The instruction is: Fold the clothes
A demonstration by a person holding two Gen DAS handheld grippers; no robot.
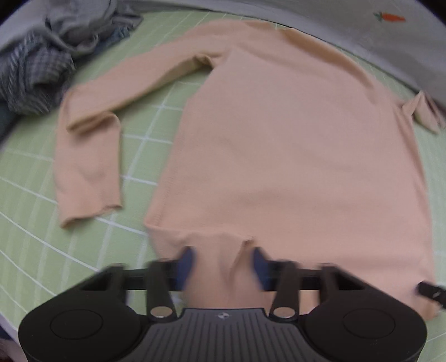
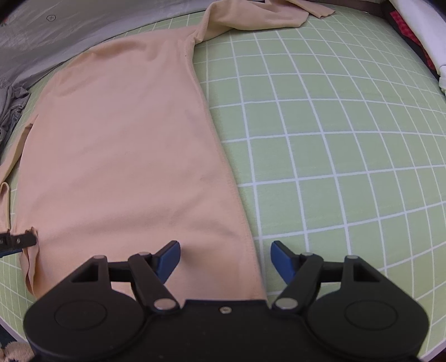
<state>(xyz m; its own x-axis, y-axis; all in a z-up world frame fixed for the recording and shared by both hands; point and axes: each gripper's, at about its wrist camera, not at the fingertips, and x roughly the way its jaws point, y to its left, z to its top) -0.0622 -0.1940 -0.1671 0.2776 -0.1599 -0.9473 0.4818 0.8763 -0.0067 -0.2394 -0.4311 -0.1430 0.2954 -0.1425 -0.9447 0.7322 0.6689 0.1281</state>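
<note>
The peach long-sleeved cotton top (image 1: 292, 156) lies flat on the green gridded mat (image 2: 334, 139), its near hem bunched in the clenched left hand-held gripper (image 1: 223, 264), ready to fold, while the right hand-held gripper (image 2: 225, 260) gapes unladen astride the hem's other corner

I find no words, brand names or numbers that I can read in either of my views. The only signs are small ones. On the grey fabric (image 1: 348, 30) at the far edge, seen from my left wrist, sits a little orange carrot emblem (image 1: 390, 17) with a green top. From my right wrist, the grey sheet (image 2: 69, 36) at the far left carries a tiny circled cross mark (image 2: 51, 17). The body of my left gripper (image 1: 223, 267) bears a small round logo (image 1: 222, 315), too small and blurred to make out.
</note>
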